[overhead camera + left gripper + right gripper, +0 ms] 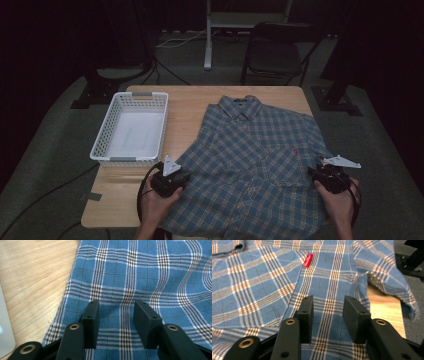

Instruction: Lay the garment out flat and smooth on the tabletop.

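Black jaws, left gripper (115,323): held apart over the plaid shirt (140,277), cloth seen beneath the gap, nothing pinched between the pads.
Black jaws, right gripper (328,321): likewise parted, plaid cloth below, no fold caught.
Left gripper, high view (171,181): set at the shirt's edge at about 8 o'clock on the table, carried by the left hand (157,202).
Right gripper, high view (330,177): placed at the shirt's far side, about 4 o'clock, carried by the right hand (339,200).
Shirt (255,165): spread flat, collar at 12 o'clock, hem towards 6 o'clock; one sleeve is seen hanging past the table's edge at 3 o'clock.
Red tag (307,260): sewn on the chest pocket, at 11 o'clock from the right gripper.
Basket (131,95): white, slotted, nothing seen inside, at 10 o'clock beside the shirt, apart from it.
Table (190,102): pale wood, bare around the basket.
Step in hand: judged to be the approach for a first fold, both sides being lined up, nothing grasped yet.
Next move: a lowering onto the cloth edges and a closing of the jaws would be called for, on both sides alike.
Count: two grippers, one shirt, one basket, one red tag, one table.
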